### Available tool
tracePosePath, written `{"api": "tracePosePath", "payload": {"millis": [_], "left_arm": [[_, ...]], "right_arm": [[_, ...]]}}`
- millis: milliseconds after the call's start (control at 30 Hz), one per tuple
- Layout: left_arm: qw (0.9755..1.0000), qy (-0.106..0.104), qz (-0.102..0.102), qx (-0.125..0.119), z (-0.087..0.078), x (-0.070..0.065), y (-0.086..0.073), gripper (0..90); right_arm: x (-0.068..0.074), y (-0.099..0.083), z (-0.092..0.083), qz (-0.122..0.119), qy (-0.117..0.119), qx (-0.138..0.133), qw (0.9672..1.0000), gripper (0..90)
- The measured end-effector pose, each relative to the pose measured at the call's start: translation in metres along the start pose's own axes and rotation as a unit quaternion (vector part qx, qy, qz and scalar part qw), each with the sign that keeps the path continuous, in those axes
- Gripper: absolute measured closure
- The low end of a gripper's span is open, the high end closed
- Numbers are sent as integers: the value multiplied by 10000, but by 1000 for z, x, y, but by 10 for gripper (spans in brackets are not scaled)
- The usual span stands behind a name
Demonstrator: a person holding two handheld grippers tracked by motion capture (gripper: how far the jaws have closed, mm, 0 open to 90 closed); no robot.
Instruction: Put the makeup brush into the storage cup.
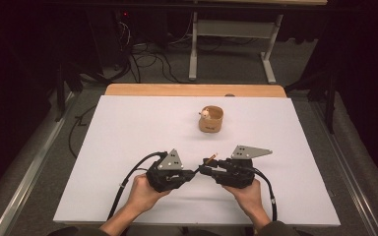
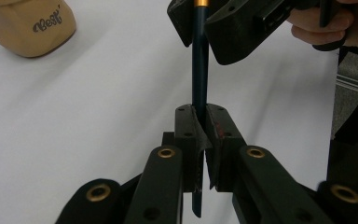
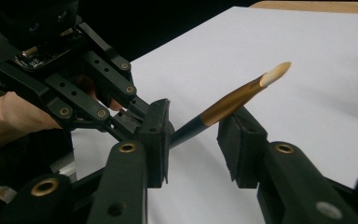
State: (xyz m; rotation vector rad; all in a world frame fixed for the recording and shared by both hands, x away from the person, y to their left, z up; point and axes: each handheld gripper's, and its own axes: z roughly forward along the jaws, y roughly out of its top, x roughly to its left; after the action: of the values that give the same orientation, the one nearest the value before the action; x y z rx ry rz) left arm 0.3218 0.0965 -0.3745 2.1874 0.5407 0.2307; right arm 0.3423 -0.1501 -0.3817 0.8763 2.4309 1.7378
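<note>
a dark blue pencil (image 2: 199, 70) with a gold end is being clamped by the left gripper (image 2: 200, 135), whose pads are being pressed tight against the shaft. in the left gripper view the pencil is being held upright between those jaws, with its lower tip poking out below them and its gold part reaching up into the right gripper (image 2: 200, 28). in the right gripper view the pencil (image 3: 228, 100) is seen slanting up to the right, its pale tip being raised above the white table (image 3: 307, 60), while the left gripper (image 3: 142, 112) is being seen behind it, at the shaft's dark end. the right gripper (image 3: 196, 140) is being kept partly open around the pencil; the shaft is lying in the gap between the jaws, close to the pad on the left of that view, and the pad on the right is standing apart from it. whether the nearer pad is touching the shaft cannot be told. in the high view both grippers are being held low near the table's front edge, left gripper (image 1: 189, 174) and right gripper (image 1: 203, 170) nose to nose, with the pencil (image 1: 209, 159) between them. a tan cup (image 1: 211, 119) holding a small pale object is standing well apart, farther back on the table (image 1: 128, 123).
</note>
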Motion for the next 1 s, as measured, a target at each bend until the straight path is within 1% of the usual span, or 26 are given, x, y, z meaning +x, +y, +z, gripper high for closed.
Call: {"api": "tracePosePath", "payload": {"millis": [200,367,667,1000], "left_arm": [[10000,11,24,-31,0,-1,0,839],[10000,20,83,-4,1,-2,0,839],[9999,11,109,-23,1,-3,0,839],[9999,30,142,-24,2,-4,0,839]], "right_arm": [[0,0,-1,18,36,-17,10000,701],[1,0,0,37,74,-9,10000,722],[1,-1,1,58,84,17,9999,756],[0,-1,2,78,159,-15,9998,779]]}}
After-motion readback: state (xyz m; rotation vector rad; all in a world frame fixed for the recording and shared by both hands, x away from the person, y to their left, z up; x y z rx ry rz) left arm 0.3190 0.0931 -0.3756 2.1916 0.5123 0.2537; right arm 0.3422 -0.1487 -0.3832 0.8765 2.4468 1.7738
